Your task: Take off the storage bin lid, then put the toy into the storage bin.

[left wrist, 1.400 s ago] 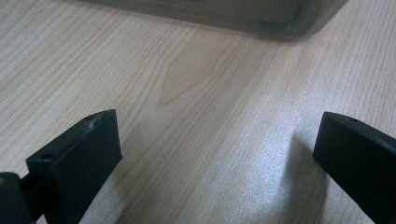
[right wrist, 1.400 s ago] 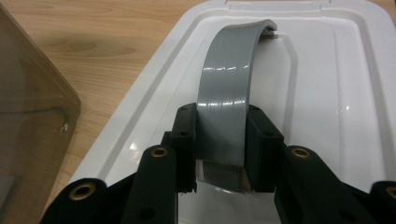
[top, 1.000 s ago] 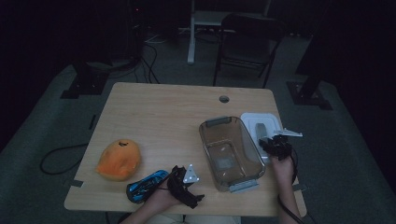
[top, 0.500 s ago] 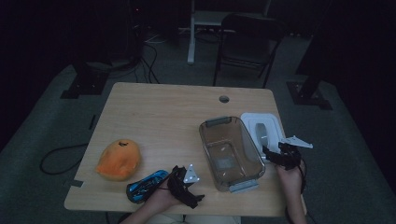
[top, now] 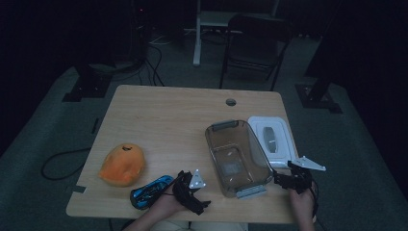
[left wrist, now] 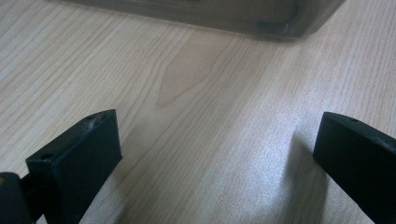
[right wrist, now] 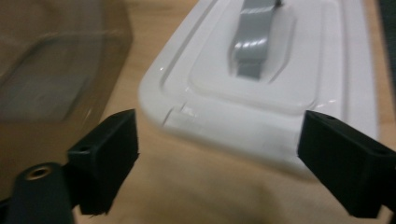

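Note:
A clear plastic bin [top: 235,156] stands empty on the wooden table [top: 168,120], with its white lid [top: 272,139] flat beside it on the right. My right gripper [top: 288,179] is just short of the lid's near edge. Its jaws have just been opening and stand wide with nothing between them. In the right gripper view the right gripper [right wrist: 219,126] faces the lid [right wrist: 280,70], grey handle up, with the bin [right wrist: 51,70] at the left. My left gripper [top: 192,195] rests near the front edge, open. In the left gripper view the left gripper [left wrist: 215,135] spans bare wood, the bin's wall [left wrist: 210,16] beyond.
An orange rounded object [top: 122,163] lies at the front left, and a blue toy car [top: 151,190] sits just left of my left hand. A cable hole [top: 231,102] is near the table's far edge. A folding chair [top: 255,43] stands behind the table.
My right gripper has pulled back from the lid toward the table's front edge, and its jaws have spread apart. The lid stays flat on the table. The left gripper has not moved.

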A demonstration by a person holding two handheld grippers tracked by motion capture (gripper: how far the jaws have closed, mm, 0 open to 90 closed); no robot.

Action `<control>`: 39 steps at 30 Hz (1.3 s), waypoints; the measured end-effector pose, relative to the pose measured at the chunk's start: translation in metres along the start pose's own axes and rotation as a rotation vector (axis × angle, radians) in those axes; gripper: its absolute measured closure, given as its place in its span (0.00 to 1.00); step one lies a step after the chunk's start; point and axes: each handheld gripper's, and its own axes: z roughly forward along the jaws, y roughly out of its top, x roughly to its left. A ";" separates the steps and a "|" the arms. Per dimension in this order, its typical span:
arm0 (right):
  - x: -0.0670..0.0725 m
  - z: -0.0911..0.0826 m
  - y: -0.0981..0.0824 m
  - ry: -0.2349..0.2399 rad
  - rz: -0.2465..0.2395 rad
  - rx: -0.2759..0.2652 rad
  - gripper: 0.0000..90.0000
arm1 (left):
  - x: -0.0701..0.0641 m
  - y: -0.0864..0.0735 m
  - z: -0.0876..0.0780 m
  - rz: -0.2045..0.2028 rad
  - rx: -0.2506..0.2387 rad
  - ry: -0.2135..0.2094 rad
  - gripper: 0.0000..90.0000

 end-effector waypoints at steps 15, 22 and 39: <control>0.016 0.003 -0.021 0.061 -0.110 0.107 0.16 | 0.000 0.000 0.000 0.001 0.002 0.000 0.02; 0.022 0.004 -0.022 0.048 -0.149 0.137 0.15 | -0.001 0.001 0.000 -0.002 0.006 0.000 0.02; 0.022 0.005 -0.022 0.049 -0.150 0.139 0.14 | 0.000 0.015 -0.019 -0.041 0.024 0.011 0.05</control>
